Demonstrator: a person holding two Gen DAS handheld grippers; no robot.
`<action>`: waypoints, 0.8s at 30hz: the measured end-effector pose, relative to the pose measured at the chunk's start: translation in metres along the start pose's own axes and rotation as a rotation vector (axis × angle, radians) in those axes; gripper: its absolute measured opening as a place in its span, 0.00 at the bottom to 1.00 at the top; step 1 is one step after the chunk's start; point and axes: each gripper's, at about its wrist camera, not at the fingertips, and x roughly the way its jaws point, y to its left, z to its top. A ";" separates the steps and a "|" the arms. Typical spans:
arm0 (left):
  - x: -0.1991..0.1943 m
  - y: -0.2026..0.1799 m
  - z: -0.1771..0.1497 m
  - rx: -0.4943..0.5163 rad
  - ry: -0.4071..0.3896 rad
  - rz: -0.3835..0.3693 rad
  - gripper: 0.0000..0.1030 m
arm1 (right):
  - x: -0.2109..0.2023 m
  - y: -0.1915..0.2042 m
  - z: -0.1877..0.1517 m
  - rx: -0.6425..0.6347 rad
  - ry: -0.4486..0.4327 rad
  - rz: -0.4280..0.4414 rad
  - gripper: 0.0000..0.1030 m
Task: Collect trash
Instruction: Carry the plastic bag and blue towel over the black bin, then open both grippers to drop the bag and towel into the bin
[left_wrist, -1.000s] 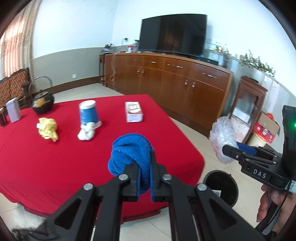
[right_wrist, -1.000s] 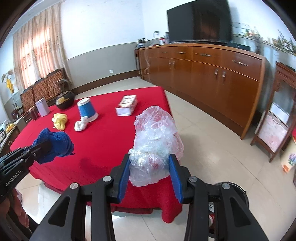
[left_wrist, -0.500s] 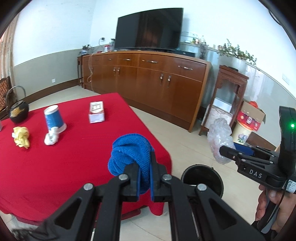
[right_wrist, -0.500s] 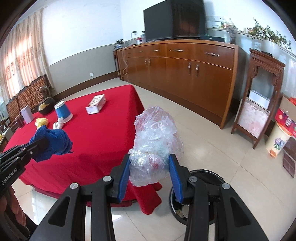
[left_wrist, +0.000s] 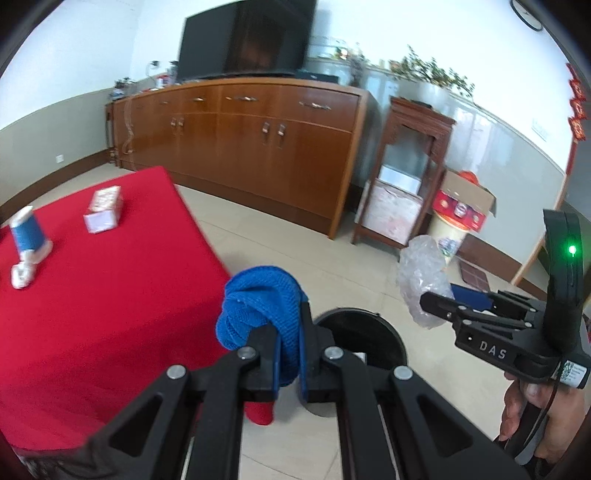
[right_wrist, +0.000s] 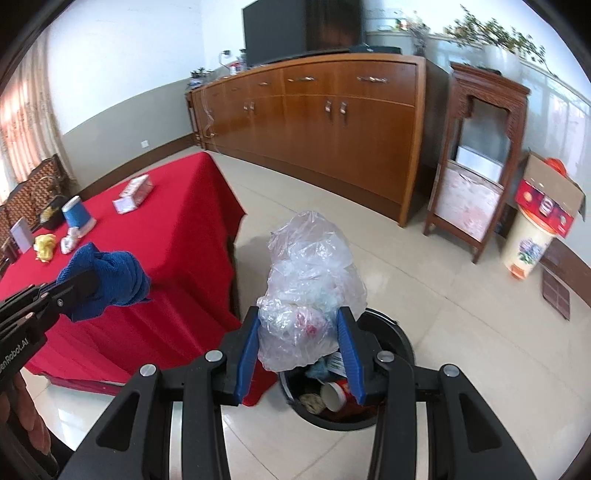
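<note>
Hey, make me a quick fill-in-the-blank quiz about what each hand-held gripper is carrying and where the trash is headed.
1. The left hand-held gripper is shut on a blue ____.
2. The right hand-held gripper holds a crumpled clear ____ bag.
3. That bag hangs above a black ____ on the floor.
4. The tablecloth is ____ in color.

Missing words: cloth; plastic; bin; red

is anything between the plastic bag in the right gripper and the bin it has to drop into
Nothing visible blocks it. The right gripper holds the clear plastic bag directly above the open black trash bin, which has no lid on and already holds a paper cup and scraps. The red tablecloth hangs beside the bin, not over its opening.
</note>
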 end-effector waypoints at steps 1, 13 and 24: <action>0.005 -0.005 -0.001 0.005 0.008 -0.010 0.08 | 0.001 -0.008 -0.003 0.007 0.006 -0.009 0.42; 0.063 -0.060 -0.013 0.043 0.113 -0.100 0.08 | 0.047 -0.069 -0.037 0.033 0.123 -0.066 0.42; 0.122 -0.079 -0.042 0.045 0.239 -0.135 0.08 | 0.112 -0.094 -0.075 0.014 0.237 -0.025 0.42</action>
